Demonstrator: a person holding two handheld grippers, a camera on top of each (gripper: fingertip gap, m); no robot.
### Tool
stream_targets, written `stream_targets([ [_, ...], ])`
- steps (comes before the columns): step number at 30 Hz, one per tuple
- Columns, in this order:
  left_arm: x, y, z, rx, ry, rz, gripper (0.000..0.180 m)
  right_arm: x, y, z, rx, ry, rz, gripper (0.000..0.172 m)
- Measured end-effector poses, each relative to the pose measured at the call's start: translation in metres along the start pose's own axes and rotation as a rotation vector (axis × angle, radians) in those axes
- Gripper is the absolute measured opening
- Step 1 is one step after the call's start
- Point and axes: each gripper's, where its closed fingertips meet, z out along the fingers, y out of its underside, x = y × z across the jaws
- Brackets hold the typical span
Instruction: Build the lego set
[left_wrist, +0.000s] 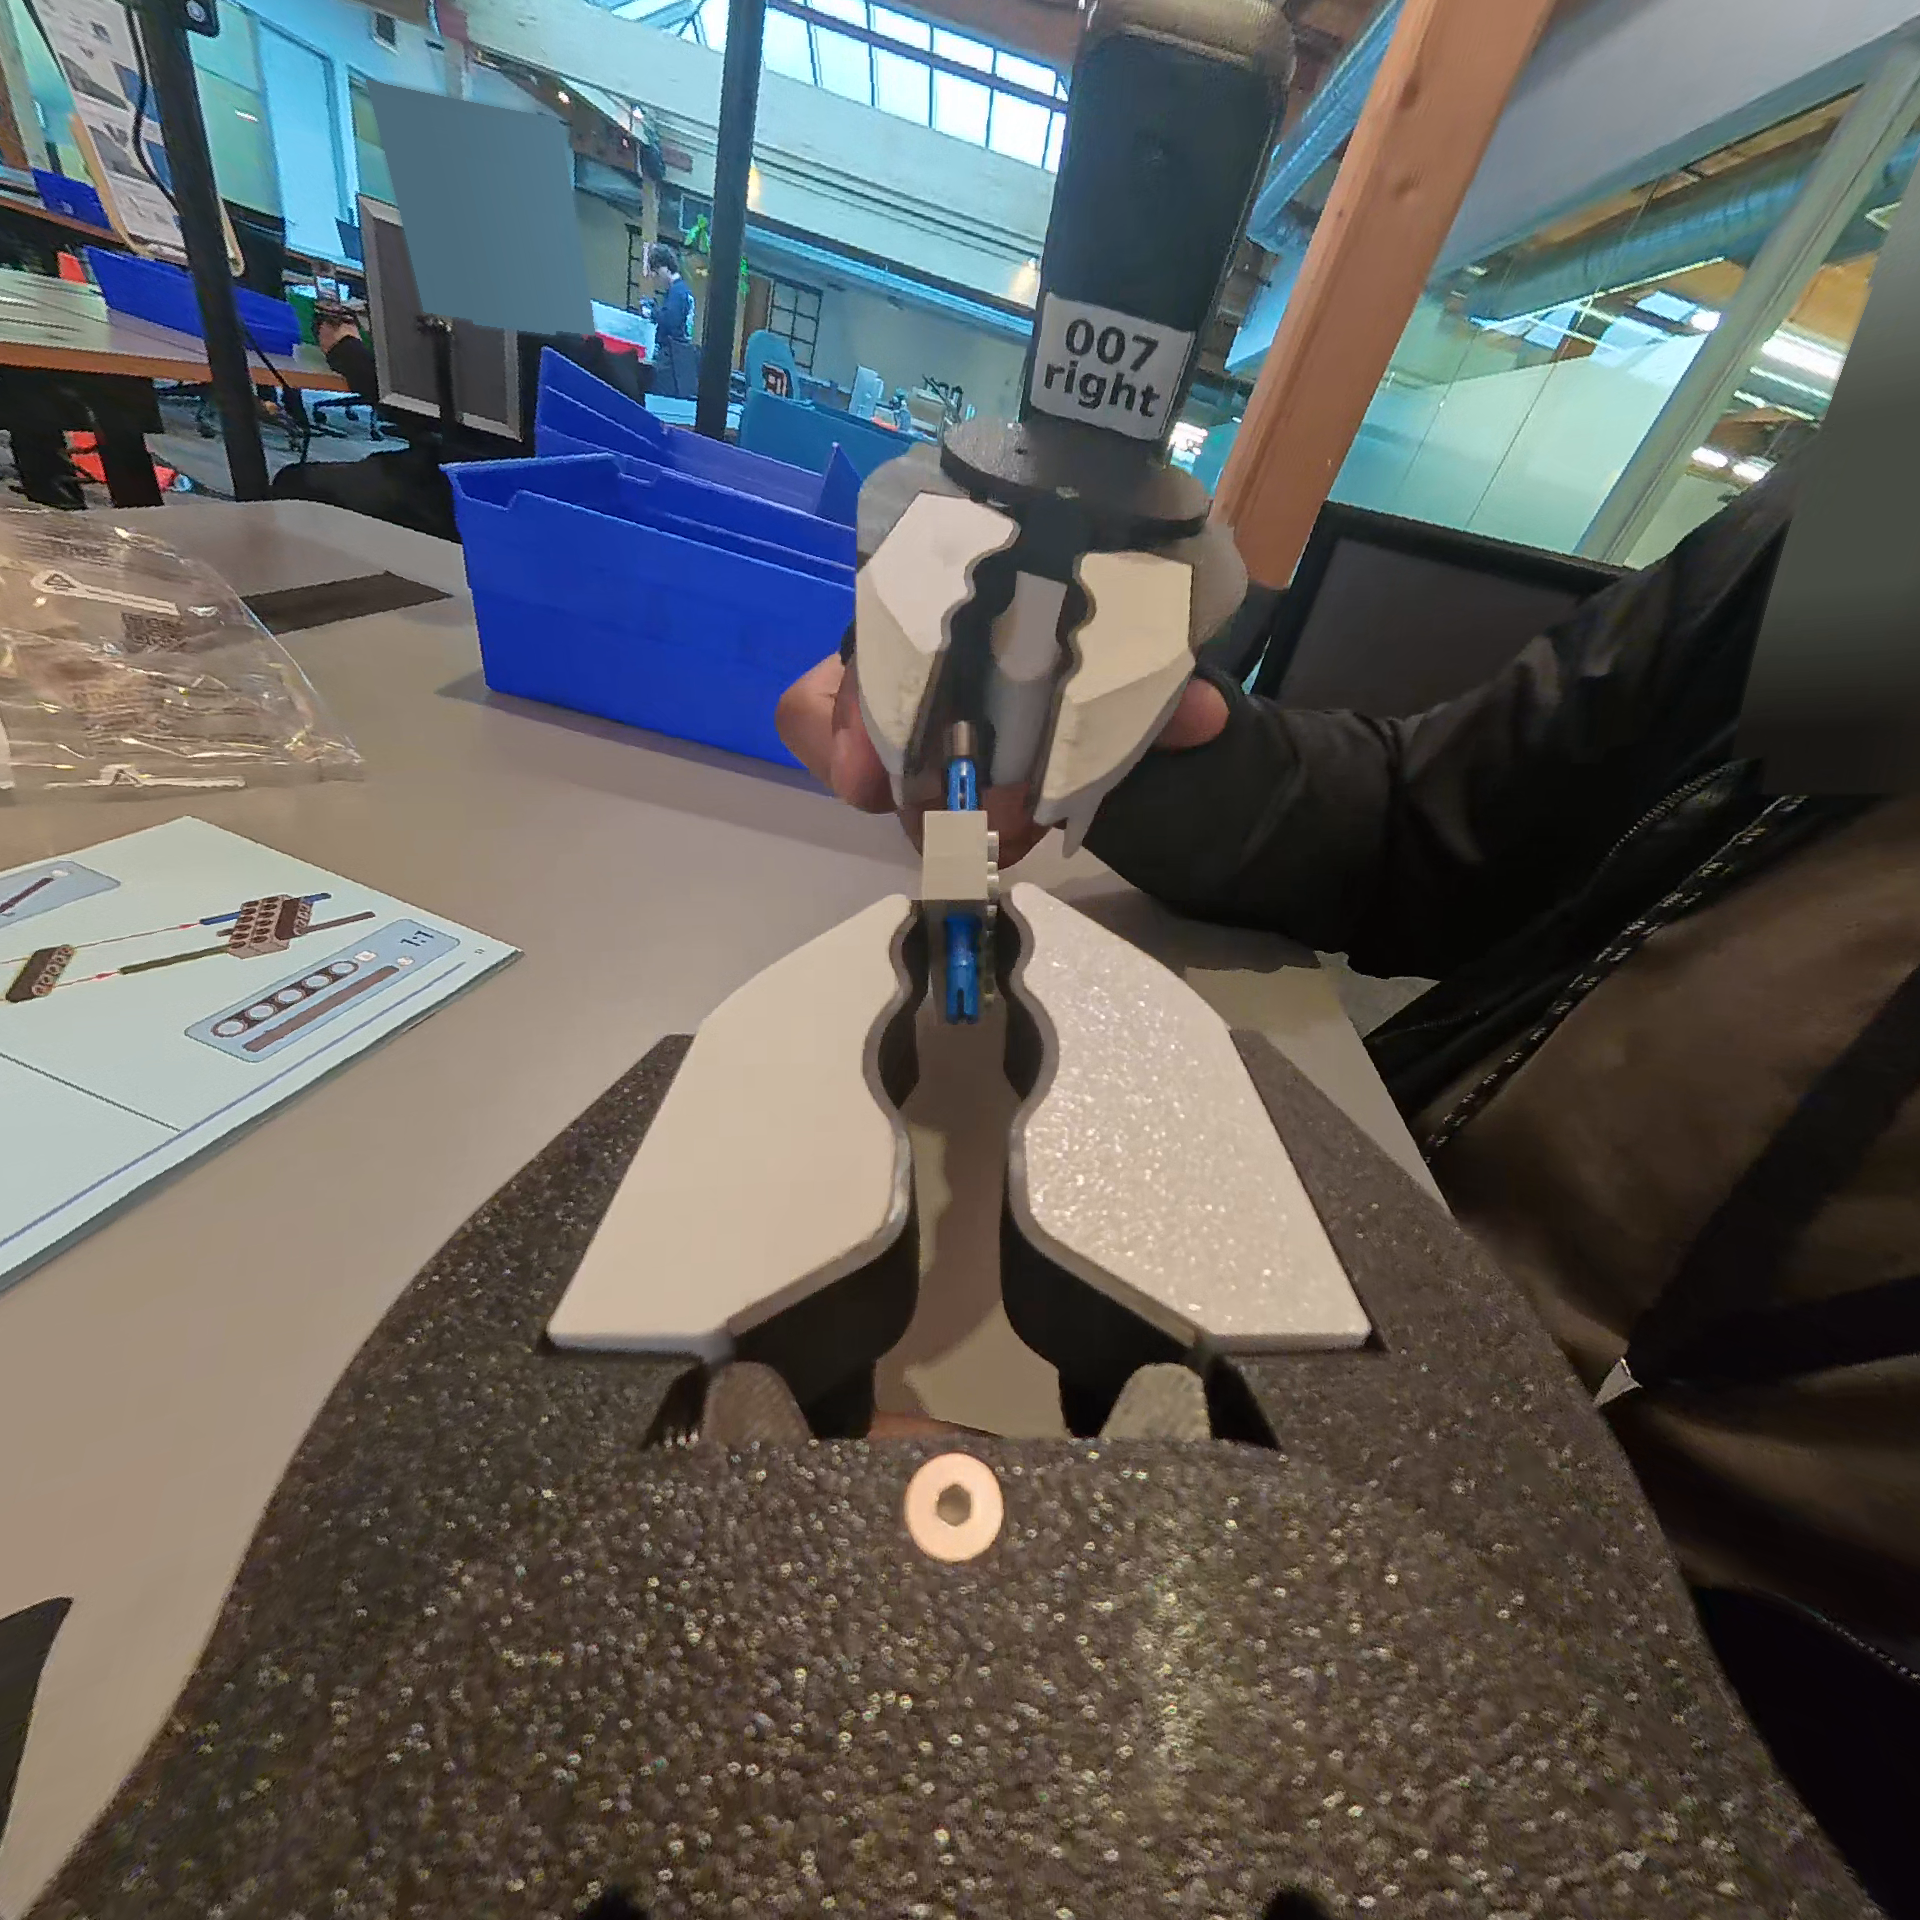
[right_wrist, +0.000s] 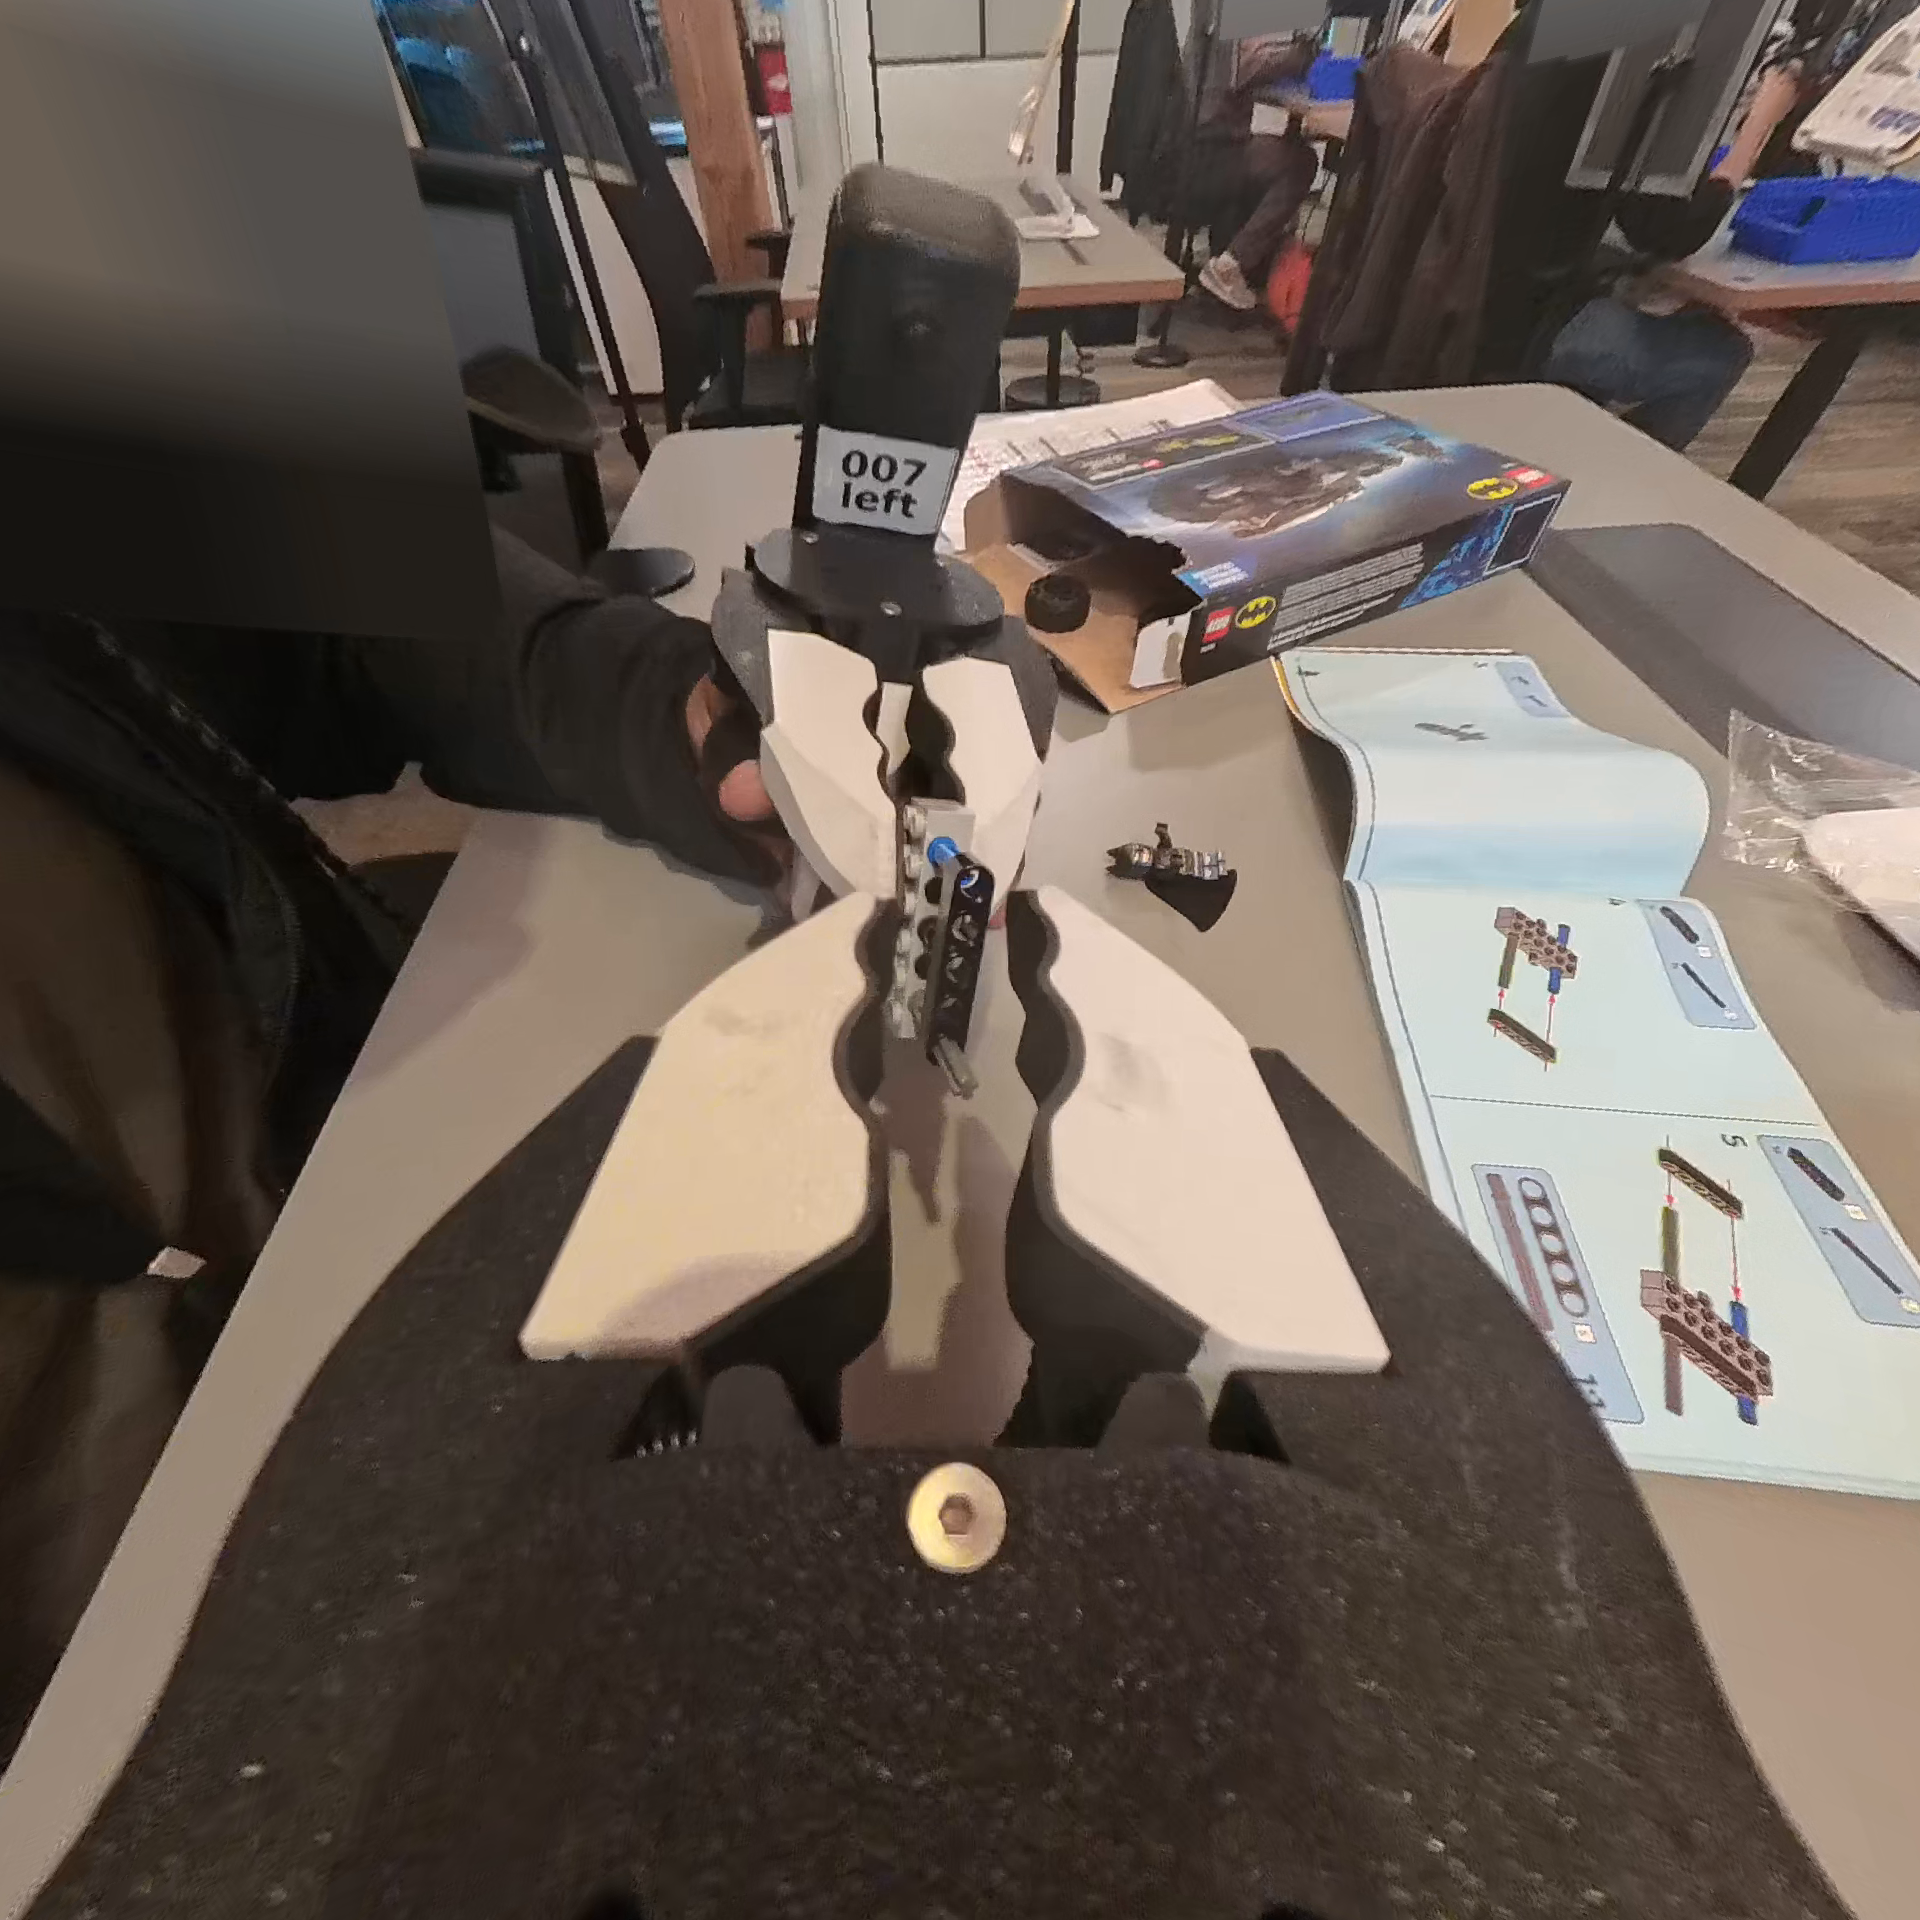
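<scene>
My left gripper (left_wrist: 961, 914) is clamped on the grey brick assembly (left_wrist: 956, 857) above the table (left_wrist: 520, 790). My right gripper (right_wrist: 940, 935) straddles its black beam (right_wrist: 961, 951); pad contact is obscured.

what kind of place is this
Probably a shared open-plan workshop or office: a grey table holding a toy brick set's box and instruction booklet, stacked blue bins, with more desks and chairs behind.
</scene>
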Motion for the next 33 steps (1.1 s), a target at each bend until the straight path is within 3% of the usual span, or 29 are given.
stream_targets([
  [23,0.009,0.011,0.006,-0.092,0.020,0.079,0.011,-0.007,0.006,-0.006,-0.008,-0.059,0.037,0.021],
  [33,0.013,0.023,0.007,-0.184,0.015,0.142,0.011,-0.019,0.018,-0.004,-0.079,-0.111,-0.013,0.008],
])
